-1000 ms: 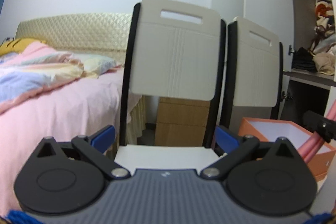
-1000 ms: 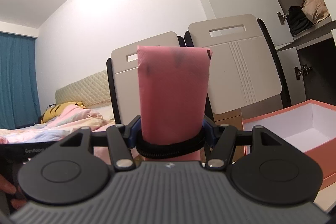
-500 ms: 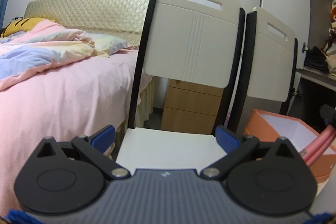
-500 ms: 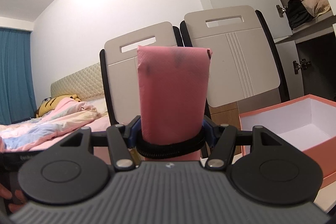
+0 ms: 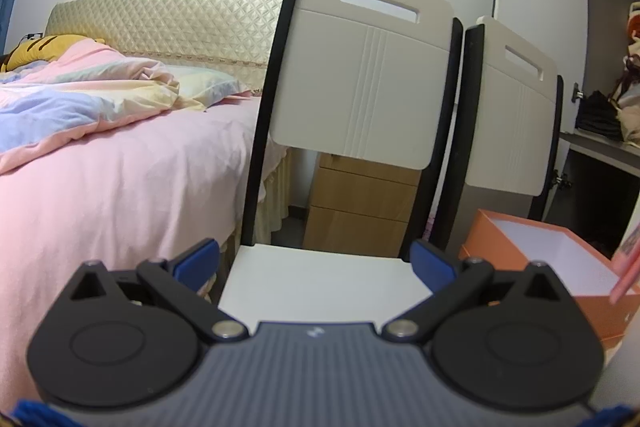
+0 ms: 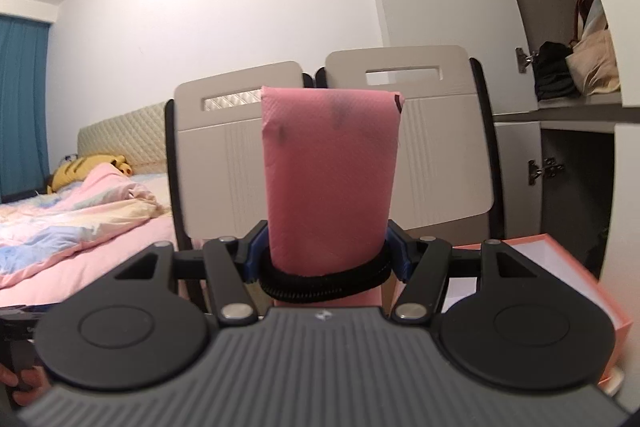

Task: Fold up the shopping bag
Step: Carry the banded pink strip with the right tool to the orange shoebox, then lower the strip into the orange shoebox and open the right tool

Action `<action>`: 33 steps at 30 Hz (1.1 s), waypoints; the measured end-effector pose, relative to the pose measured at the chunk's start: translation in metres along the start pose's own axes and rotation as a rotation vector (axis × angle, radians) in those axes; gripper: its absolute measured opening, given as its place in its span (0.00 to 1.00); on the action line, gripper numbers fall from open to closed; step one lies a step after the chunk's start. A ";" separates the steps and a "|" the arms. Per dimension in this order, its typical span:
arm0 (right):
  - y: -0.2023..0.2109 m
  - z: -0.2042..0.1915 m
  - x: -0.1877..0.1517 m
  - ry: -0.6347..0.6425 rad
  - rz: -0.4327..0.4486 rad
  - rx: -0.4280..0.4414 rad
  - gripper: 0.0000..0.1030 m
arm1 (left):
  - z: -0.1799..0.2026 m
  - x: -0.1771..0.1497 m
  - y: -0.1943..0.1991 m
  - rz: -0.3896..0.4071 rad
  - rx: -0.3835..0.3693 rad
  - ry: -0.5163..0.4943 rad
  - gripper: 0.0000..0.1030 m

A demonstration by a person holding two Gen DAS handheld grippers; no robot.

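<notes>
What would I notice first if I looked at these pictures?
The folded pink shopping bag, with a black band round its bottom, stands up in the right gripper. Behind it are two white chairs and a pink bed. An open orange box sits at the right.

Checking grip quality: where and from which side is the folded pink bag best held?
As held now: the right gripper clamps the bag low across its width, beside the black band. The flat bundle stands upright, so squeezing its two narrow edges suits it.

Both wrist cameras look forward, nearly level, sharing two chairs (image 5: 360,83) (image 6: 420,147), bed (image 5: 100,167) (image 6: 80,227) and box (image 5: 540,251) (image 6: 560,267).
</notes>
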State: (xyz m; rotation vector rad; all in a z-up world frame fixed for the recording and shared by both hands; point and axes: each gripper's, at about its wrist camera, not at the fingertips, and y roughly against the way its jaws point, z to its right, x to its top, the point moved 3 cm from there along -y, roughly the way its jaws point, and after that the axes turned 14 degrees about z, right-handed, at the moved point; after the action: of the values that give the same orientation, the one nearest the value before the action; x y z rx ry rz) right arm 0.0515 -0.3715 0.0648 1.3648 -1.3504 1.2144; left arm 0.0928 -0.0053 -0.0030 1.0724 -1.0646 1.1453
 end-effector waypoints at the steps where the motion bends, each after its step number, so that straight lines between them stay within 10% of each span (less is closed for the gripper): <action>1: -0.002 0.003 0.004 -0.002 -0.011 -0.006 0.61 | 0.000 0.000 0.000 0.001 0.000 -0.001 1.00; 15: -0.061 0.058 0.025 0.085 -0.245 -0.131 0.61 | 0.001 0.000 0.001 -0.003 0.005 -0.002 1.00; 33: -0.196 0.090 -0.040 0.253 -0.600 -0.181 0.61 | 0.001 -0.006 -0.004 -0.037 0.008 -0.009 1.00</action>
State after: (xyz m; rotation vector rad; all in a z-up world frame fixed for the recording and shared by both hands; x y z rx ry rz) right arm 0.2552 -0.4404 0.0220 1.3040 -0.7689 0.8009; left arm 0.0960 -0.0077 -0.0092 1.1006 -1.0439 1.1165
